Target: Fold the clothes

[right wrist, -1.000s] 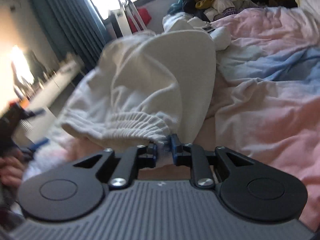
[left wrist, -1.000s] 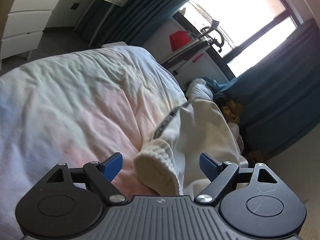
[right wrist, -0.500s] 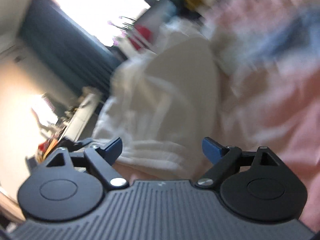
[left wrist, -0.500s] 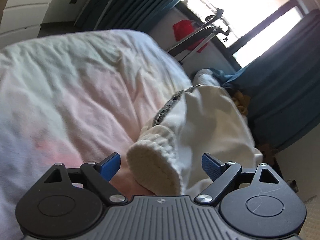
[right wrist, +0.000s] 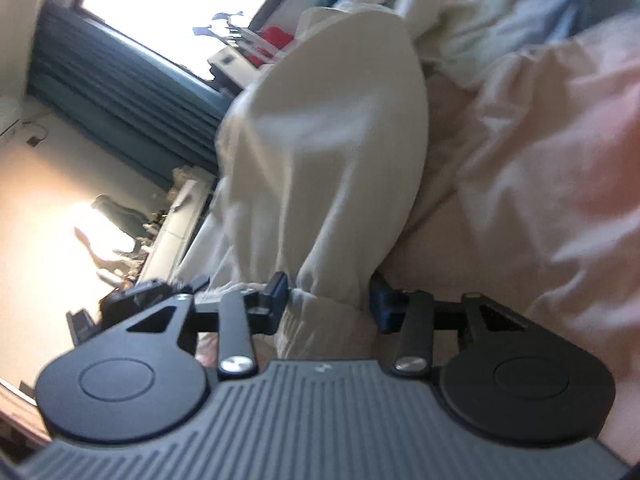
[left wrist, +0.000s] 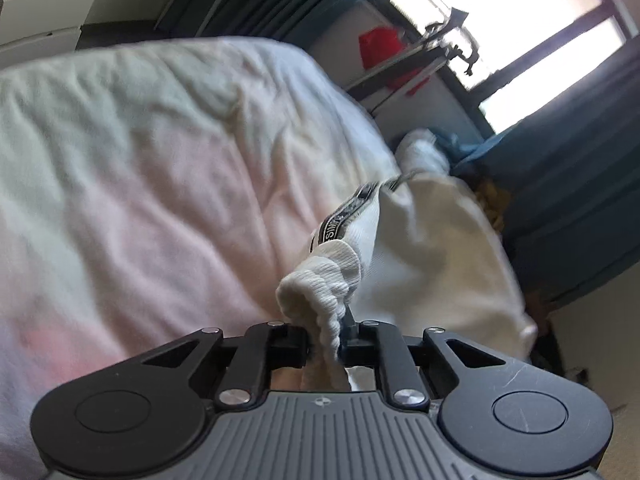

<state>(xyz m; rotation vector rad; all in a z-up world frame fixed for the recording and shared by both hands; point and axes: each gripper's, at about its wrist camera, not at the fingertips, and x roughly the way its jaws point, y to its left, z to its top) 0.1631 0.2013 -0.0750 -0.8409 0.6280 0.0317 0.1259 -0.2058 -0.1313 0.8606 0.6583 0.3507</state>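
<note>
My left gripper (left wrist: 325, 346) tilts downward, its jaws closing and pinching the ribbed cuff (left wrist: 324, 284). My right gripper (right wrist: 328, 300), rolled sideways, is closing around the white garment (right wrist: 332, 128), not yet pressing.

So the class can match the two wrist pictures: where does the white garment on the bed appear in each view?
Left wrist view: the white garment runs from centre to lower right, its ribbed cuff at bottom centre.
Right wrist view: the white garment fills the centre, from top middle down to the bottom middle.
Shared landmark: the red bag under the bright window.
</note>
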